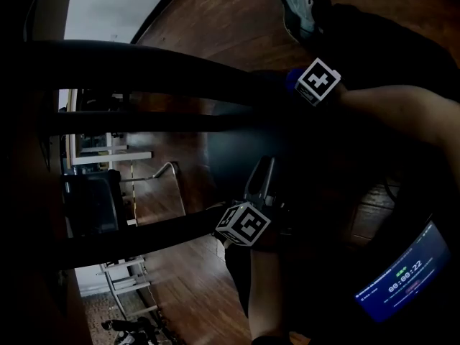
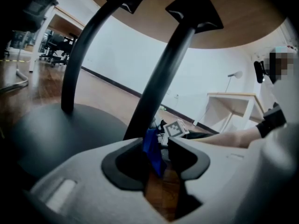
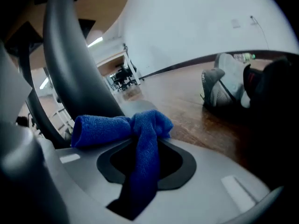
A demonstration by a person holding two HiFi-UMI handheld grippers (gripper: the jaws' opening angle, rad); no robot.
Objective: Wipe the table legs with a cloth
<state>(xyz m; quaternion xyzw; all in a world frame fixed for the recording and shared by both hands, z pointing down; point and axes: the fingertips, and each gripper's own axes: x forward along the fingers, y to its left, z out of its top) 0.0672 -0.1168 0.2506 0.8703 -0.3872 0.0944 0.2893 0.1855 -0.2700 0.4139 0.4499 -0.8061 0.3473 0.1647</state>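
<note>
The cloth [image 3: 140, 139] is blue, nubby microfibre, twisted into a thick rope. In the right gripper view its long axis runs roughly level, from the jaws leftward to the table leg [image 3: 70, 64], where the rolled end butts against the leg's lower part. A flat tail drops down thru the jaw gap. The right gripper [image 3: 145, 160] has its jaws clamped on that tail, w/ the cloth bunching into a knot-like fold just above them.

In the left gripper view the other end shows as a narrow strip standing approx upright, right beside the leg's foot on its right side. The left gripper [image 2: 156, 155] is pinched on this strip, dark rubbery pads either side of it. Whether the cloth passes behind the leg can't be told.

The leg is a smooth, matte black tube, curving up from a round dark base [image 2: 51, 129] to a flat bracket under the wooden tabletop [image 2: 233, 13]. A second leg [image 2: 79, 55] of the same shape rises left of it. Beyond the leg sits the right gripper's marker cube [image 2: 176, 128], w/ a bare forearm behind it.

Brown plank floor [image 3: 187, 97] spreads right of the leg, and a grey shoe [image 3: 217, 85] rests there, well apart from it.
</note>
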